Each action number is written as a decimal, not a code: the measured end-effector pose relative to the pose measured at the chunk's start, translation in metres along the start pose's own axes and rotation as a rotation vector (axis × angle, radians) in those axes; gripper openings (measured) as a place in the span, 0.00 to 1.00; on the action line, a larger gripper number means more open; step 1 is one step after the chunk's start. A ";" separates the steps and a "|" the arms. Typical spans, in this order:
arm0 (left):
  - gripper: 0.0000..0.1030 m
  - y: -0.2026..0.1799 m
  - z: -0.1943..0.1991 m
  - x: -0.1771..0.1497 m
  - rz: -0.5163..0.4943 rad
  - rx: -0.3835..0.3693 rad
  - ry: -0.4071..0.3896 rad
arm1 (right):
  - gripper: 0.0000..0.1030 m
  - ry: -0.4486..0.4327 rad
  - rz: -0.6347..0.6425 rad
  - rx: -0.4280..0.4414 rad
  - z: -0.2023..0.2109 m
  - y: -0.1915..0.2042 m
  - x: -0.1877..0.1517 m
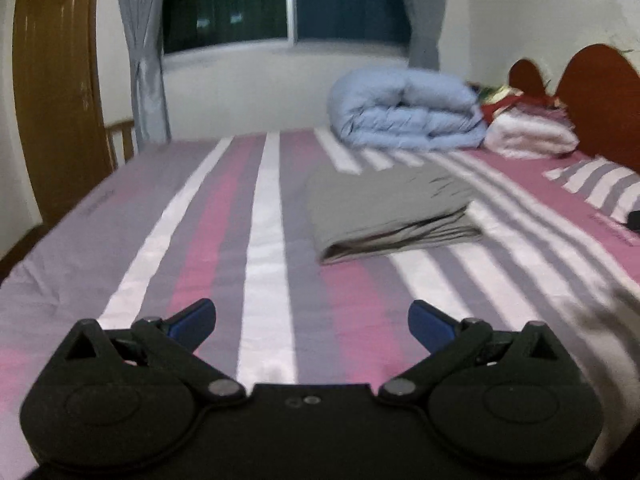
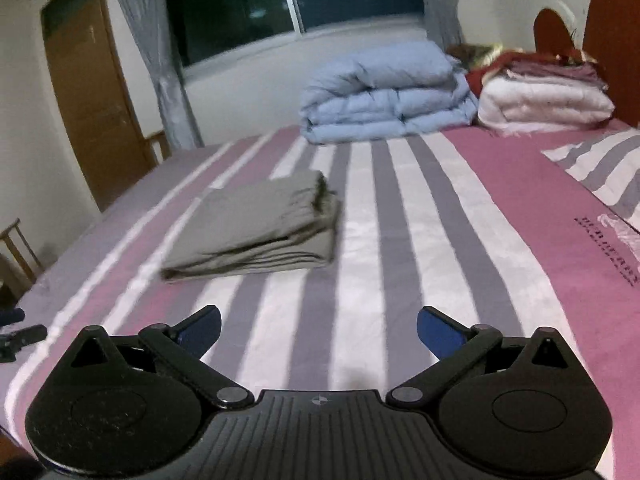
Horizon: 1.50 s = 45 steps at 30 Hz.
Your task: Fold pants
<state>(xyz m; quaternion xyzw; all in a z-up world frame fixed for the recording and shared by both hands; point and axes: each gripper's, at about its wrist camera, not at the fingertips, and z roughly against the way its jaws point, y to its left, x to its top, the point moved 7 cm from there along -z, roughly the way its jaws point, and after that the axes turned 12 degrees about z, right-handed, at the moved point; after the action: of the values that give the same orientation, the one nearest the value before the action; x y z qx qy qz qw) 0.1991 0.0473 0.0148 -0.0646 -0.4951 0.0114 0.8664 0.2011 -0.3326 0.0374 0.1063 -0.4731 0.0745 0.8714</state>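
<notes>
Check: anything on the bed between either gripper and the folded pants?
Nothing visible. The grey pants lie folded on the striped sheet, with only bare sheet between them and the open left gripper and open right gripper. The blue duvet and white blanket sit beyond the pants, near the headboard.

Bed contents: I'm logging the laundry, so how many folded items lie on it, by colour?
Grey pants: 1
Blue quilt: 1
White blanket: 1
Dark red pile, too blurred to split: 1
Total: 4
</notes>
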 end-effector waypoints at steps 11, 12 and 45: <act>0.94 -0.056 0.111 -0.019 0.088 -0.096 -0.087 | 1.00 -0.086 0.073 0.036 0.113 0.110 -0.023; 0.94 -0.059 0.118 -0.020 0.092 -0.090 -0.098 | 1.00 -0.095 0.099 0.034 0.121 0.119 -0.024; 0.94 -0.081 0.172 -0.049 0.108 -0.106 -0.170 | 1.00 -0.166 0.205 0.013 0.166 0.160 -0.061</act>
<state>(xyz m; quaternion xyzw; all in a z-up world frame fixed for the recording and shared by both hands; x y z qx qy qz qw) 0.0233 -0.0194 0.0691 -0.1359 -0.5624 0.0374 0.8148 -0.0032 -0.2224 0.0930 0.0688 -0.5515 0.1574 0.8163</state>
